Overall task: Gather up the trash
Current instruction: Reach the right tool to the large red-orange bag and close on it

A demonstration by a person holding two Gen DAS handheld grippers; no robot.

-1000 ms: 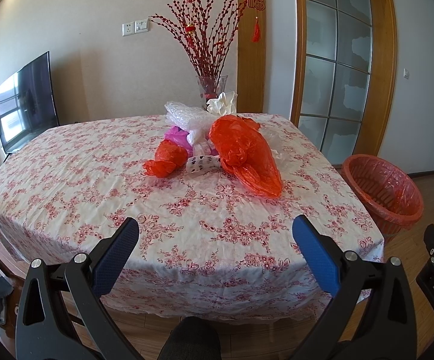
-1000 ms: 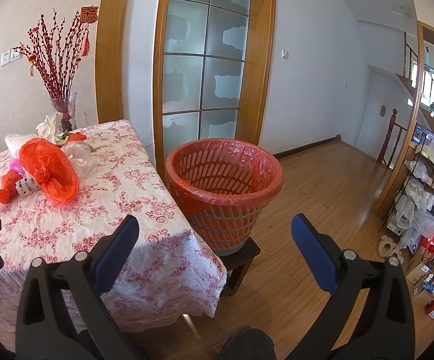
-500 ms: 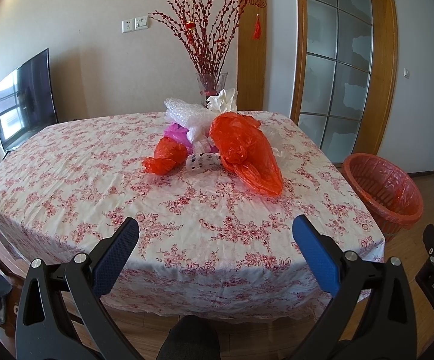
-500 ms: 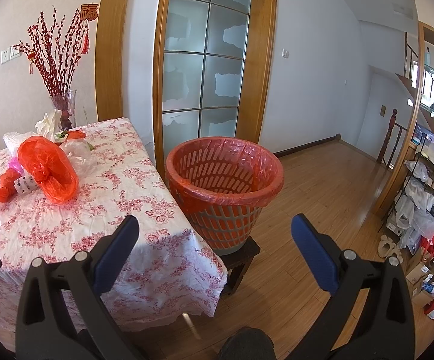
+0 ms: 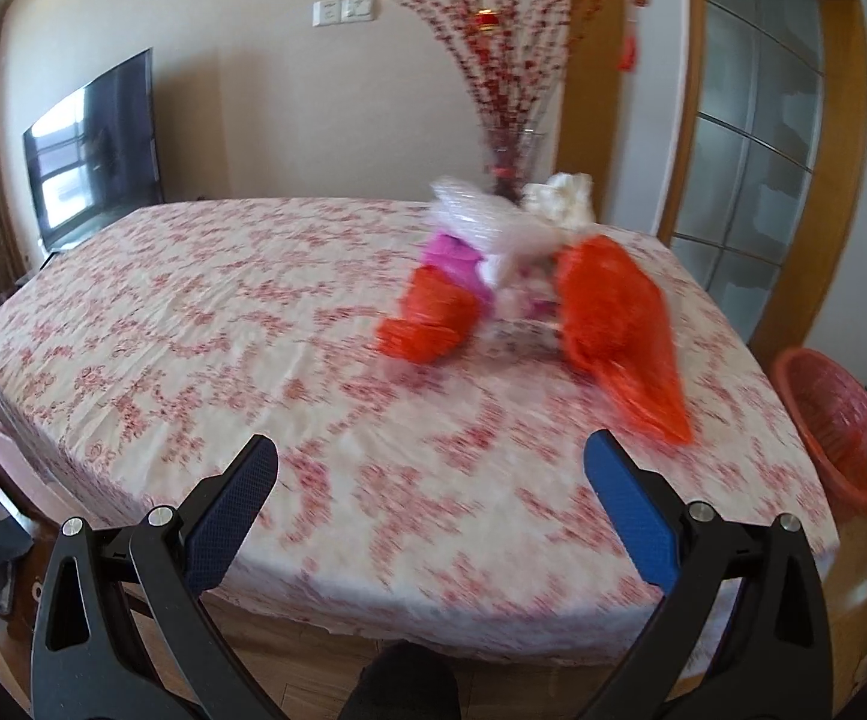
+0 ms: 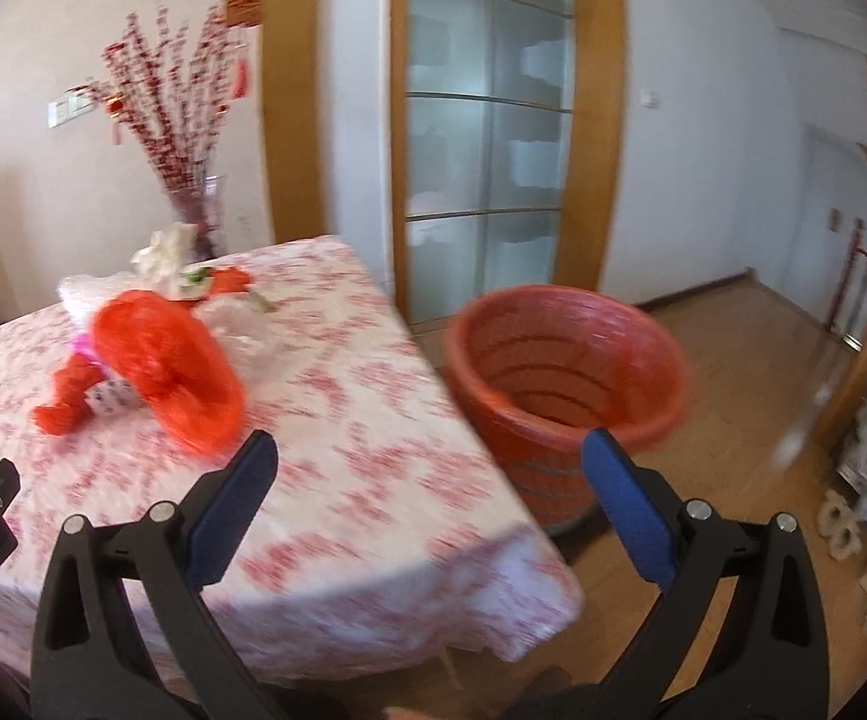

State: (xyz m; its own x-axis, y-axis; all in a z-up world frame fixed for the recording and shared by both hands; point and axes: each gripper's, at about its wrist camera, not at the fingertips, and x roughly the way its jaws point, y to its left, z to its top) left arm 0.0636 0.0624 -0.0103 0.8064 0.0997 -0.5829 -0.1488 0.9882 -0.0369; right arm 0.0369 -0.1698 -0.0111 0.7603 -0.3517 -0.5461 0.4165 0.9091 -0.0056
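On the worktop (image 5: 205,324), your trash pile (image 5: 529,294) lies ahead and right of the wide, empty left tool (image 5: 430,465), while the equally wide right tool (image 6: 427,462) is nearer the basket (image 6: 565,354) standing beside it.

left gripper (image 5: 430,471) fingers spread, empty | trash pile (image 5: 529,294) on table (image 5: 193,348) | basket (image 5: 832,414) right

Both the left gripper (image 5: 430,480) and right gripper (image 6: 429,477) have black triangular-cutout frames, silver screws and blue textured pads.
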